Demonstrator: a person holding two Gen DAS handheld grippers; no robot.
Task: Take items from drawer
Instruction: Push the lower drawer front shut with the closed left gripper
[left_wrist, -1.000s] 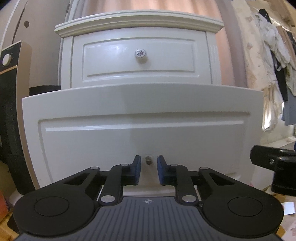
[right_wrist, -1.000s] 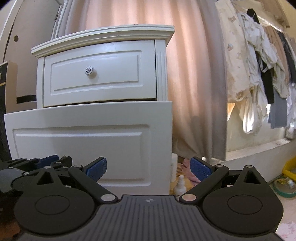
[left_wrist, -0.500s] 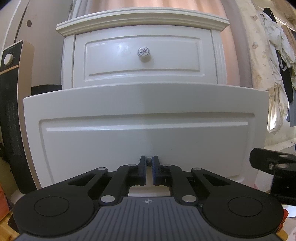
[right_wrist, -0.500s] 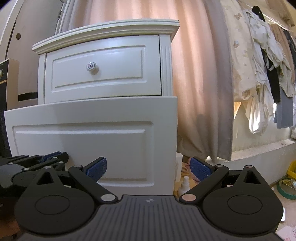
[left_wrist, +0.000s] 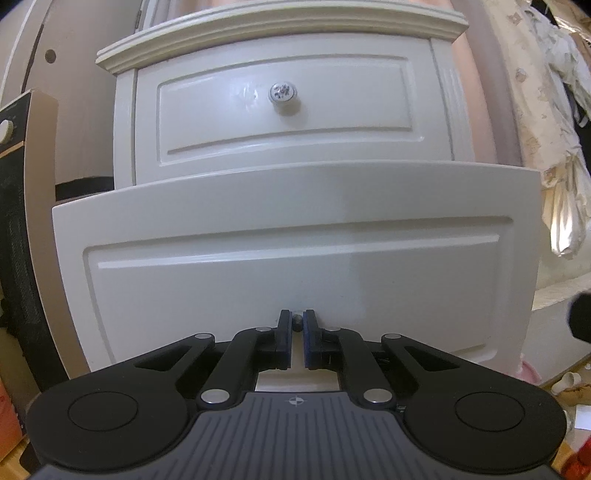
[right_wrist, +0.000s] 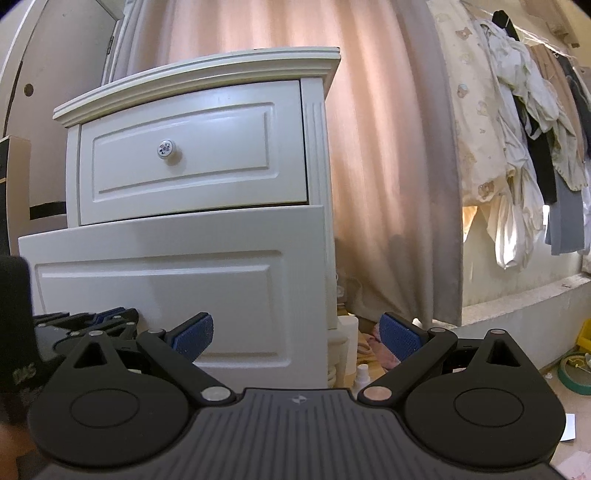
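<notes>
A white nightstand stands before me with two drawers. The lower drawer is pulled out toward me, its front panel filling the left wrist view; its inside is hidden. My left gripper is shut on the small metal stud at the lower middle of that panel. The upper drawer is closed and has a round white knob. In the right wrist view the lower drawer juts out at the left, and my right gripper stands open and empty off its right corner. The left gripper shows at the far left there.
A dark heater or speaker stands left of the nightstand. A pink curtain hangs behind it, with clothes on a rail at the right. Small bottles, a tape roll and papers lie on the floor to the right.
My left gripper closed onto the stud of the lower drawer, and the drawer front has come out further from the nightstand. The right gripper stayed open and nearly still.
</notes>
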